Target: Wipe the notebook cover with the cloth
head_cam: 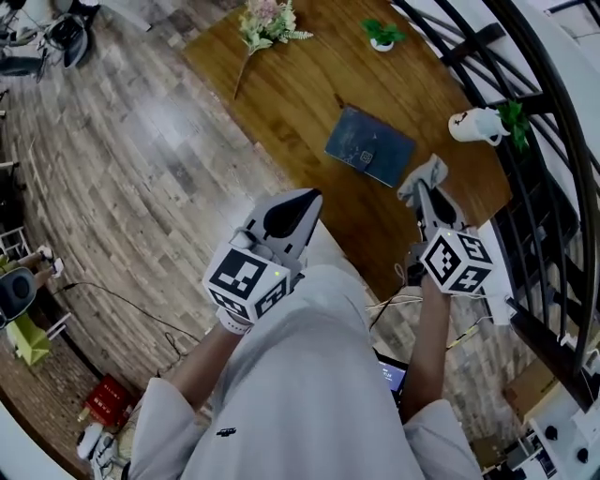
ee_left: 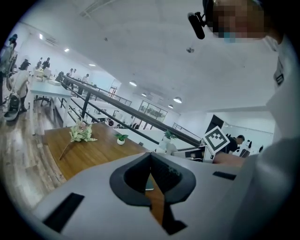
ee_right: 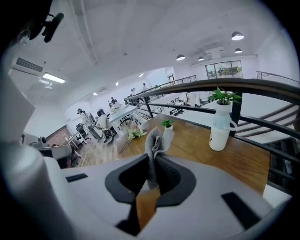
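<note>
A dark blue notebook (head_cam: 369, 145) lies flat on the wooden table (head_cam: 291, 94), near its right side. My right gripper (head_cam: 424, 192) is shut on a grey cloth (head_cam: 424, 176) and hovers just right of and nearer than the notebook, apart from it. In the right gripper view the cloth (ee_right: 155, 140) sticks up from between the closed jaws of the right gripper (ee_right: 153, 161). My left gripper (head_cam: 302, 199) is off the table's near edge, left of the notebook. Its jaws meet with nothing between them, as the left gripper view shows (ee_left: 151, 157).
A white jug with a green plant (head_cam: 478, 124) stands right of the notebook by the black railing (head_cam: 548, 141). A small potted plant (head_cam: 382, 36) and a bunch of flowers (head_cam: 267, 23) sit at the table's far end. Wooden floor (head_cam: 122, 159) lies to the left.
</note>
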Demonstrator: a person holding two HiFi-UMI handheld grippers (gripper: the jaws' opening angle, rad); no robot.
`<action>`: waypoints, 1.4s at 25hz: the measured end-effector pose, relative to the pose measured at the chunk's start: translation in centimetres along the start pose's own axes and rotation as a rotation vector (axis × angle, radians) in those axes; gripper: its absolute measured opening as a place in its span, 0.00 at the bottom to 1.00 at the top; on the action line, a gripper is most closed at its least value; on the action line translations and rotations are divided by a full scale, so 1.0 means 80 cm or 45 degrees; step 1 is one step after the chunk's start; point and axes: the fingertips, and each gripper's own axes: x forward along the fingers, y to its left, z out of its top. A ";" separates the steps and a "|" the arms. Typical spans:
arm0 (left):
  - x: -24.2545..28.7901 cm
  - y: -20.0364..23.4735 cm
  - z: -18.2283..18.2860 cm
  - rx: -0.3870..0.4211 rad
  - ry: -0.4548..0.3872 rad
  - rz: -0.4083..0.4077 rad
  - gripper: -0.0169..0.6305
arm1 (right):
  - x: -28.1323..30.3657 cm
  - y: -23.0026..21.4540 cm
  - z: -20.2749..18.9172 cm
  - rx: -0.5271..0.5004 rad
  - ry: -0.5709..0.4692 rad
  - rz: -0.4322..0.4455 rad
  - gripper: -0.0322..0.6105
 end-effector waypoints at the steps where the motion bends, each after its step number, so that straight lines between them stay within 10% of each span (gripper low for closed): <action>1: -0.010 0.003 0.004 0.000 -0.010 0.007 0.06 | -0.005 0.012 0.003 -0.014 -0.014 0.016 0.11; 21: -0.144 0.029 0.073 0.057 -0.282 0.100 0.06 | -0.123 0.207 0.070 -0.397 -0.442 0.197 0.12; 35: -0.171 0.038 0.085 0.107 -0.359 0.190 0.06 | -0.132 0.232 0.047 -0.510 -0.491 0.212 0.11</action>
